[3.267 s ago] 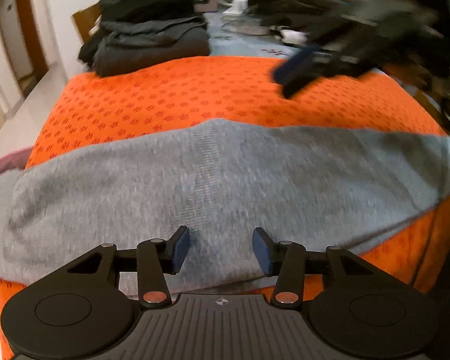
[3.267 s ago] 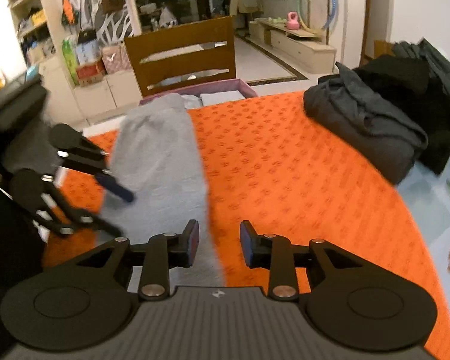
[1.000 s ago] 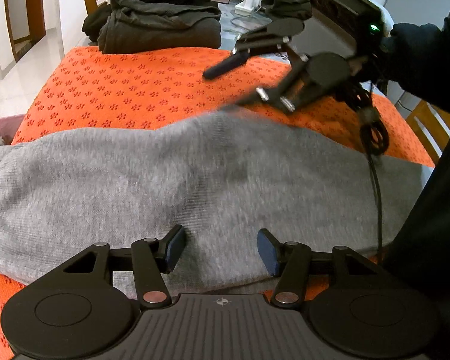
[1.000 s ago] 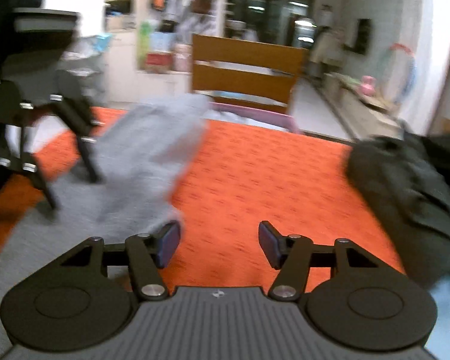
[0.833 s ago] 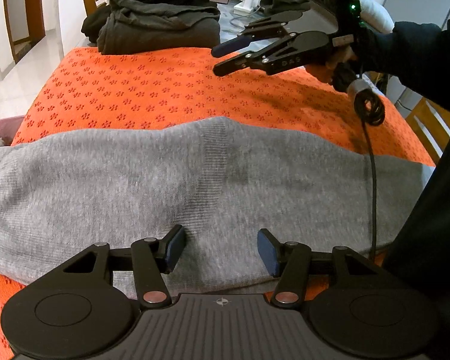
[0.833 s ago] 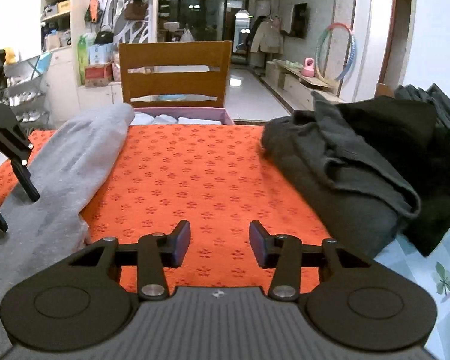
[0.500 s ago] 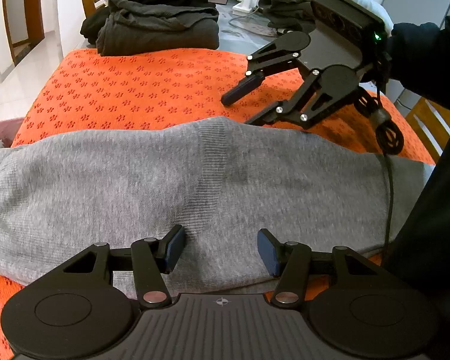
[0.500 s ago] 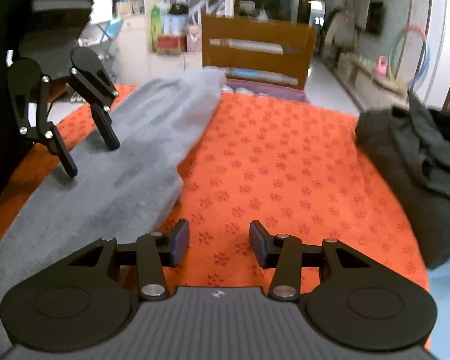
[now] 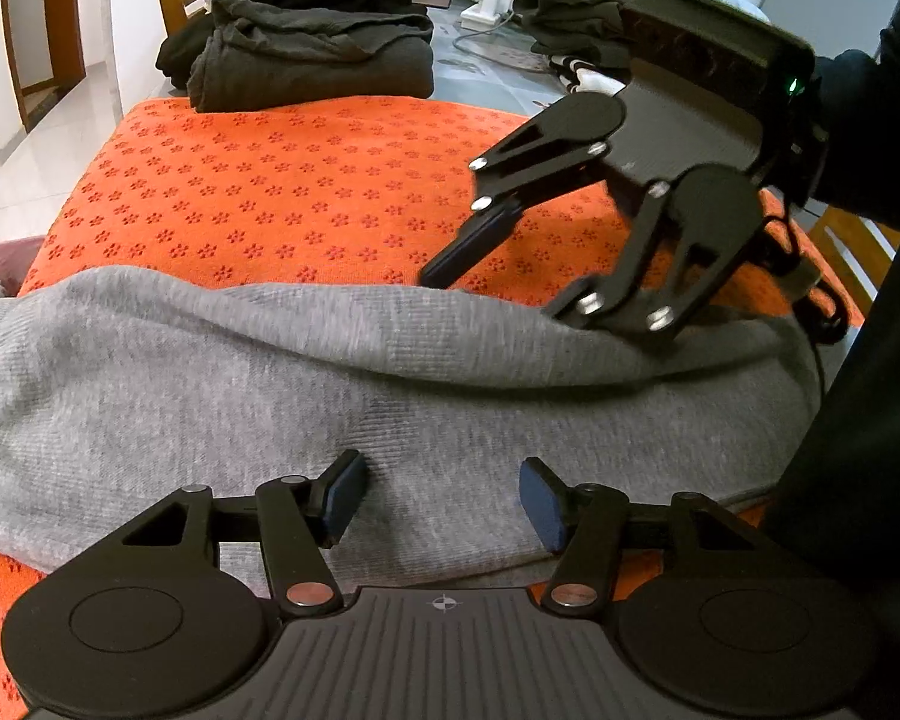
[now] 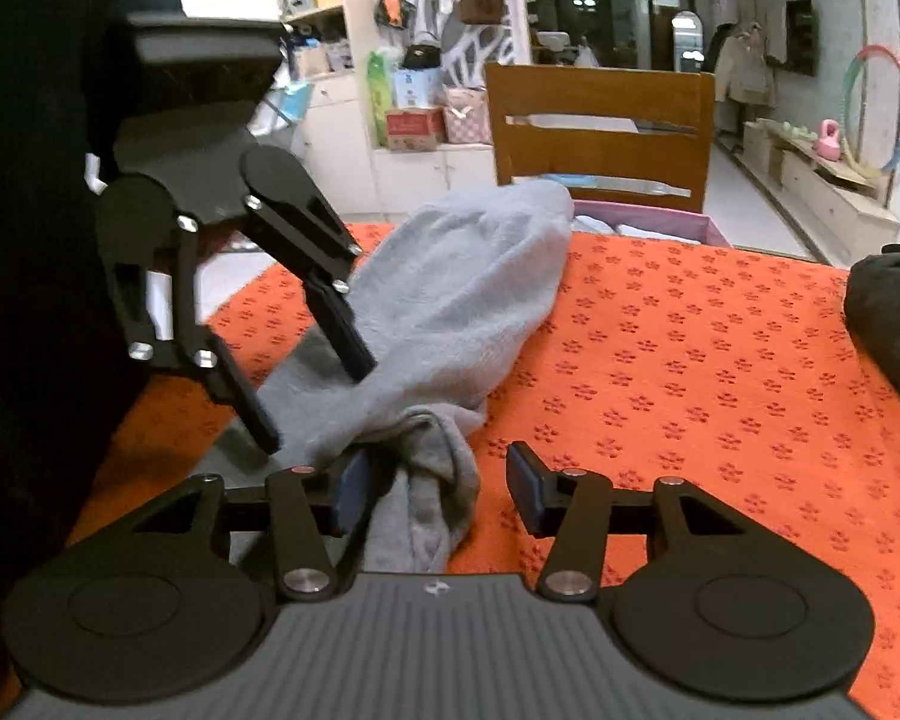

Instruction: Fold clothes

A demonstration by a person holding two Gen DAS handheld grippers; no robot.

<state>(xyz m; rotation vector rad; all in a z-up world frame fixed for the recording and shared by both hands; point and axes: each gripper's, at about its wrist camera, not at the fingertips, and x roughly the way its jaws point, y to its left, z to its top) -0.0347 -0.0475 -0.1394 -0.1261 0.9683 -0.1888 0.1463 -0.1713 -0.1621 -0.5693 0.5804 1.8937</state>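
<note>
A grey knit garment (image 9: 222,372) lies folded in a long band across the orange patterned cloth (image 9: 306,180). My left gripper (image 9: 441,501) is open and hovers over the garment's near edge. My right gripper (image 10: 435,492) is open, and the bunched far edge of the grey garment (image 10: 450,300) lies between its fingers, against the left finger. In the left wrist view the right gripper (image 9: 498,300) sits at the garment's far edge, one finger above the fabric and the other hidden behind the raised edge. In the right wrist view the left gripper (image 10: 312,396) rests open on the garment.
Folded dark clothes (image 9: 312,60) are stacked at the far end of the table, also showing in the right wrist view (image 10: 894,324). Cables and a charger (image 9: 498,6) lie beyond. A wooden chair (image 10: 600,132) and a pink basket (image 10: 660,222) stand past the table edge.
My right gripper has come down from above the orange cloth to the garment's far edge, and the edge is now lifted and bunched between its fingers. My left gripper has stayed in place.
</note>
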